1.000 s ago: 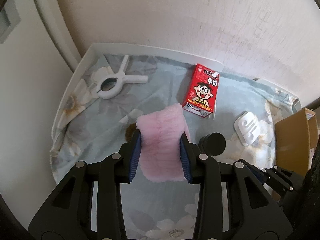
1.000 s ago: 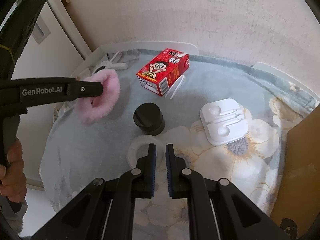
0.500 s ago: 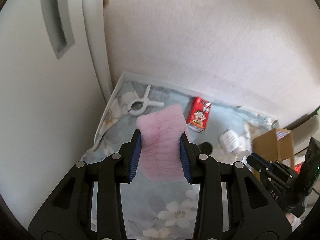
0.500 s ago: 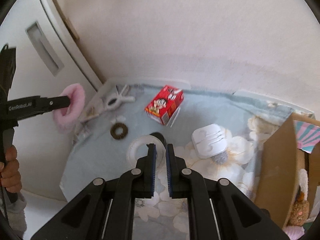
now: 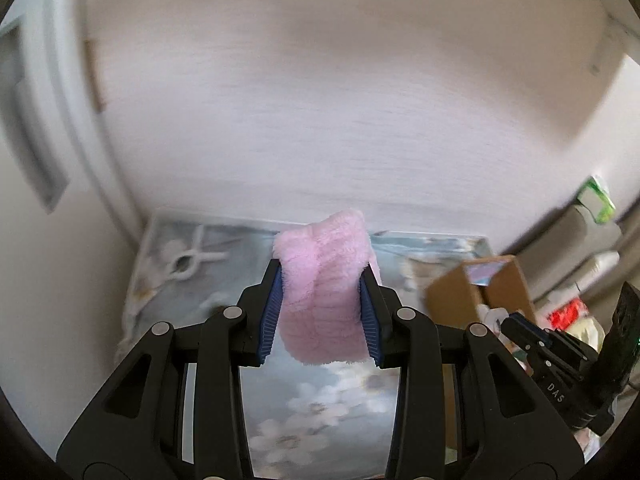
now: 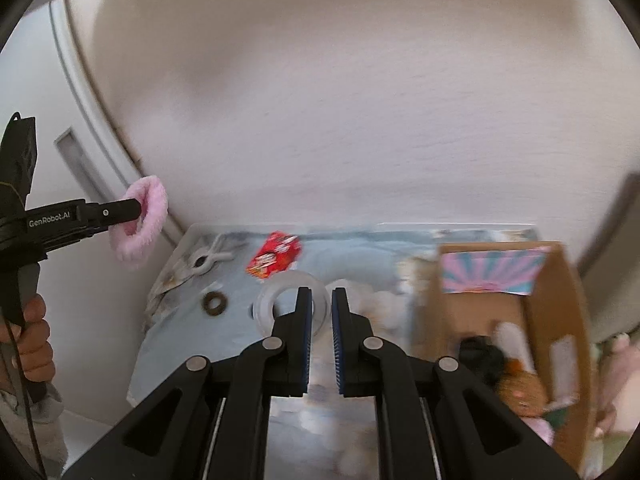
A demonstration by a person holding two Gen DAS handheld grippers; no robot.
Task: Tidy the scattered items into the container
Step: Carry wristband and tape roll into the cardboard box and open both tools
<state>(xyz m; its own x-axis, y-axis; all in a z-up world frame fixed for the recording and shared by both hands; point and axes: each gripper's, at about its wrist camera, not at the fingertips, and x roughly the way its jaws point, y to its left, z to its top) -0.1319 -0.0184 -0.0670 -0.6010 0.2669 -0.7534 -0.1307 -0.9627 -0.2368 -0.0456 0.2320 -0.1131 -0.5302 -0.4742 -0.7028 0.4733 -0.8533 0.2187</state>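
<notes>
My left gripper is shut on a fluffy pink scrunchie and holds it high above the flowered table; the scrunchie also shows in the right wrist view. My right gripper is shut on a clear tape ring, lifted above the table. The open cardboard box with several toys inside stands at the right; it also shows in the left wrist view.
On the flowered cloth lie a white clamp, a red milk carton and a small brown ring. A white wall runs behind the table, a white door frame at the left.
Both grippers have risen well above the table with their loads and swung right, so the cardboard box has come into view. The table items look smaller and farther.
</notes>
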